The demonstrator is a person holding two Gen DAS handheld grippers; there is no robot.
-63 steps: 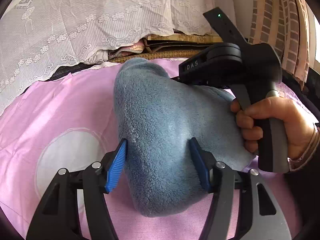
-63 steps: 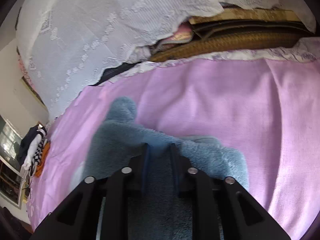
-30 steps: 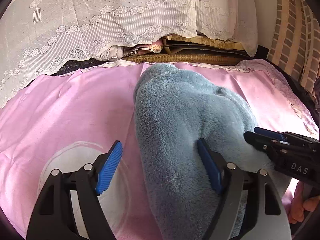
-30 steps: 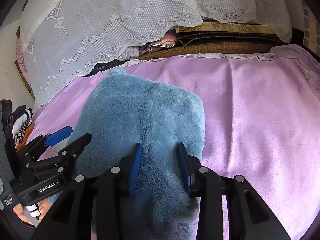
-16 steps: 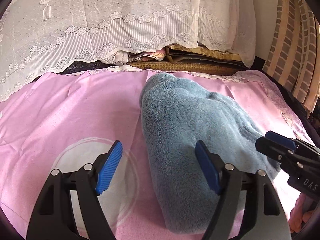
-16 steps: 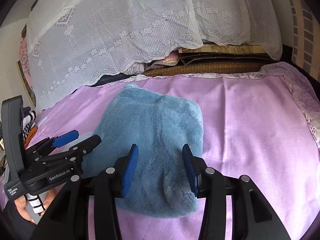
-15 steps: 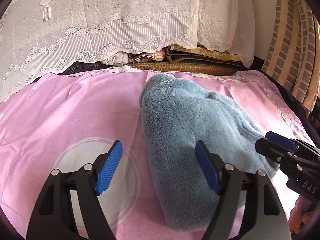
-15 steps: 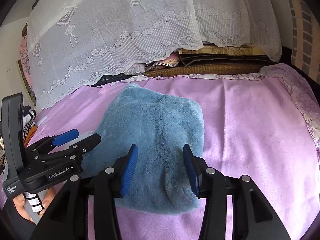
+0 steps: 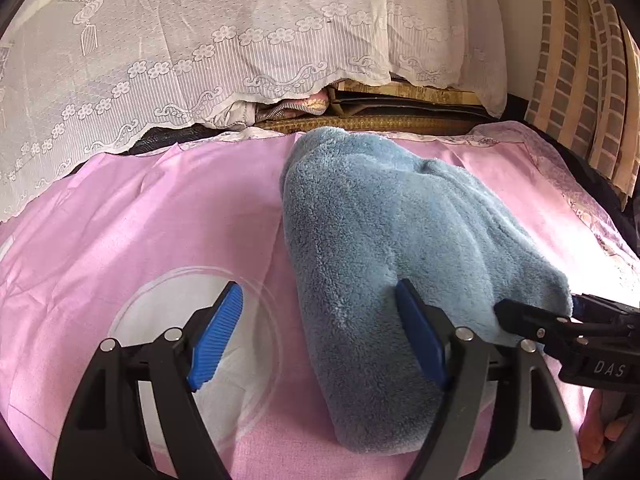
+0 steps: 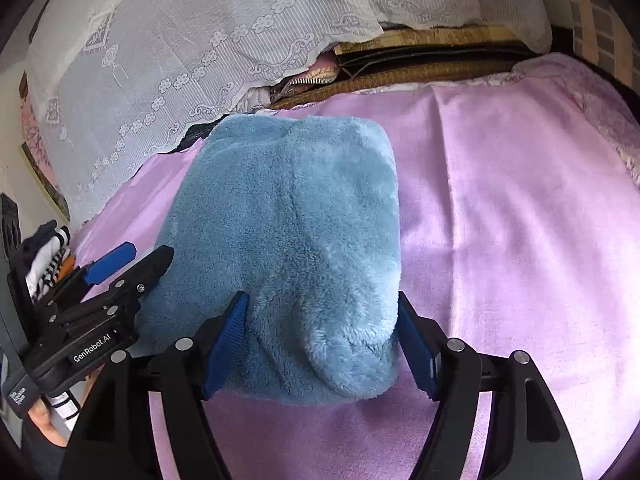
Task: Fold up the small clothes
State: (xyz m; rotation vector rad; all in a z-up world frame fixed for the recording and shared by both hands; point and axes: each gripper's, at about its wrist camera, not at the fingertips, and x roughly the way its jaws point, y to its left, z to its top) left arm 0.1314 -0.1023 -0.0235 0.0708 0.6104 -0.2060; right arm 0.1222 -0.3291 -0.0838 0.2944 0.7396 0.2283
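Nearest your right gripper (image 10: 320,340), the jaws were opening around the near edge of the blue fleece garment (image 10: 296,240) — a second earlier they had pinched it narrowly, and now the pads stood clear of the pile, so you had let the fold go. Your left gripper (image 9: 320,340) stood wide with nothing gripped: one pad over the pale circle printed on the pink sheet (image 9: 140,220), the other beside the fleece's edge, whether touching it was hard to tell. The garment lay folded into a compact bundle on the sheet, released, which suggests this fold was about finished. Farther off, the lace curtain (image 9: 200,52) hung over stacked bedding — what lay beneath it was hidden, and the bundle's underside and layers could not be made out
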